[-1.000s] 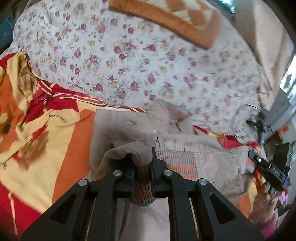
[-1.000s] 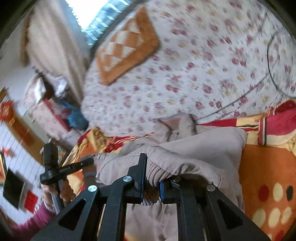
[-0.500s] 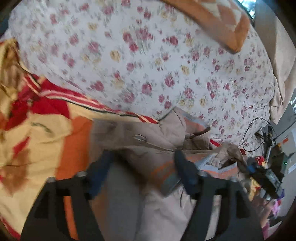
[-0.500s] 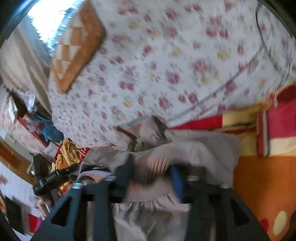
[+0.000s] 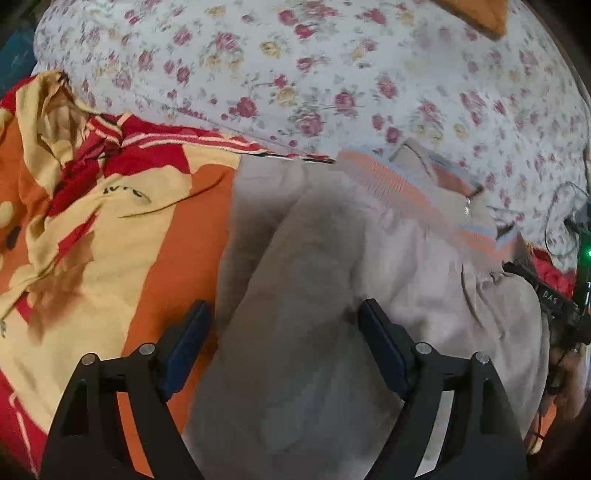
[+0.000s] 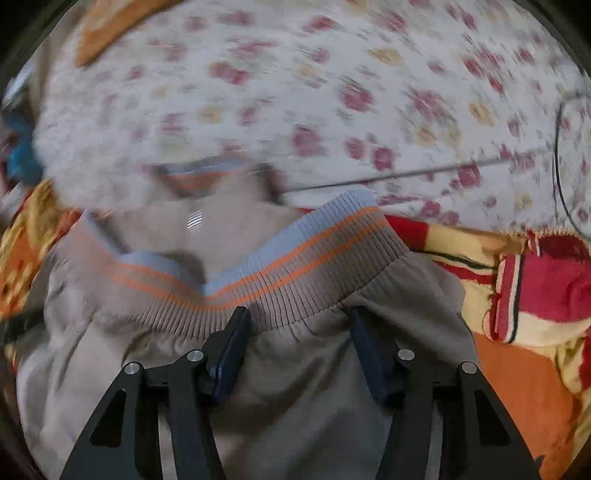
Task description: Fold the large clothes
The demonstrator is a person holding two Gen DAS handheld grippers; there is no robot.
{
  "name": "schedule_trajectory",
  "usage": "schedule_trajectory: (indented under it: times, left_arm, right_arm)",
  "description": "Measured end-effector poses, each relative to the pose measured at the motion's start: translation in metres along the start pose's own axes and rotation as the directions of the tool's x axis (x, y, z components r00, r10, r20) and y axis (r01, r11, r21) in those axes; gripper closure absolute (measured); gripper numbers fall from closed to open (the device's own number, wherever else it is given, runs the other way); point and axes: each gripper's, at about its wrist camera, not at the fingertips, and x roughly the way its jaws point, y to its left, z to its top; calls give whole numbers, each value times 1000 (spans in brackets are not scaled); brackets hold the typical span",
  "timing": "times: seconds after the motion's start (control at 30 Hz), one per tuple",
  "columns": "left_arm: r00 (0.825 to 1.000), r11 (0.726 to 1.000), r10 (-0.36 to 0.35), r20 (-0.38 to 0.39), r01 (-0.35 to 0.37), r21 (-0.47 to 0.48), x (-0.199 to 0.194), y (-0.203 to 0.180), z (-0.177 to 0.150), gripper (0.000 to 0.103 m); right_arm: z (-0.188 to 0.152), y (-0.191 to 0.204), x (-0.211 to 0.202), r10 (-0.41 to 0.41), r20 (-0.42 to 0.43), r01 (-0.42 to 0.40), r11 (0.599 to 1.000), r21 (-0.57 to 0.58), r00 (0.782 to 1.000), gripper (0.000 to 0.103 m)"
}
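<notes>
A beige jacket (image 5: 332,240) lies folded over itself on the bed. Its ribbed hem (image 5: 417,195), striped orange and light blue, runs across the top near the collar. My left gripper (image 5: 284,310) hovers close over the jacket's left part. Its jaws are opening, with cloth under them but nothing pinched. In the right wrist view the ribbed hem (image 6: 295,266) lies just ahead of my right gripper (image 6: 299,314). Those jaws are closing, with the beige jacket (image 6: 110,332) beneath them, and the pads (image 6: 229,350) stand apart from it.
The jacket rests on an orange, red and yellow blanket (image 5: 110,221), also seen at the right as a blanket (image 6: 535,295). Behind it lies a floral quilt (image 5: 295,74) with an orange cushion (image 5: 476,14). A thin cable (image 6: 406,173) crosses the quilt. A hand with the other device (image 5: 546,295) is at the right edge.
Both grippers were shut on the ribbed hem a second ago. They have let go of it, opened wide and sunk toward the jacket. The hem now lies on the jacket near the collar.
</notes>
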Motion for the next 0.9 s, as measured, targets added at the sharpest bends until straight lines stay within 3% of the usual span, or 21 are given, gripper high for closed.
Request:
schedule_trajectory:
  times: [0.07, 0.13, 0.17, 0.27, 0.37, 0.43, 0.47, 0.5, 0.53, 0.7, 0.83, 0.9]
  left_arm:
    - [1000, 1000, -17, -9, 16, -21, 1, 5, 1, 18]
    - [1000, 1000, -9, 0, 9, -16, -3, 5, 1, 18]
    - [1000, 1000, 8, 13, -8, -13, -6, 4, 2, 18]
    - [999, 1000, 4, 48, -2, -26, -16, 0, 3, 18]
    - [997, 999, -3, 75, 6, -33, -23, -2, 3, 18]
    - [995, 1000, 11, 98, -9, -18, -28, -3, 2, 18]
    - [994, 1000, 18, 107, -16, -13, -30, -3, 1, 18]
    - [993, 1000, 23, 116, -22, -8, -31, -4, 1, 18]
    - [992, 1000, 28, 125, -28, -4, -32, -3, 2, 18]
    - [994, 999, 45, 99, -47, 18, -18, -4, 3, 18]
    - [995, 998, 62, 81, -63, 15, -11, -2, -2, 18]
    - [995, 998, 62, 83, -63, 3, -10, -1, -1, 18]
  right_arm:
    - [5, -9, -4, 39, 0, -38, 996, 80, 999, 46]
    - [3, -6, -27, 87, 22, -88, 992, 89, 996, 43]
    - [1, -2, -38, 102, 39, -105, 992, 74, 994, 42]
    - [-7, 26, -63, 164, 65, -163, 986, -29, 984, 26]
    - [-12, 68, -37, 139, -39, -144, 977, -158, 990, 25]
    - [-13, 85, -9, 75, -68, -87, 974, -208, 995, 35]
    - [-11, 86, 1, 48, -66, -61, 977, -202, 997, 62]
    - [-5, 86, 11, 27, -53, -37, 983, -180, 998, 82]
    - [2, 84, 18, 28, -31, -33, 987, -160, 999, 84]
    - [20, 69, 38, 50, -12, -51, 998, -35, 999, 79]
    - [15, 57, 3, 90, -16, -90, 995, -29, 996, 70]
    - [7, 51, -23, 108, 29, -108, 994, -19, 994, 52]
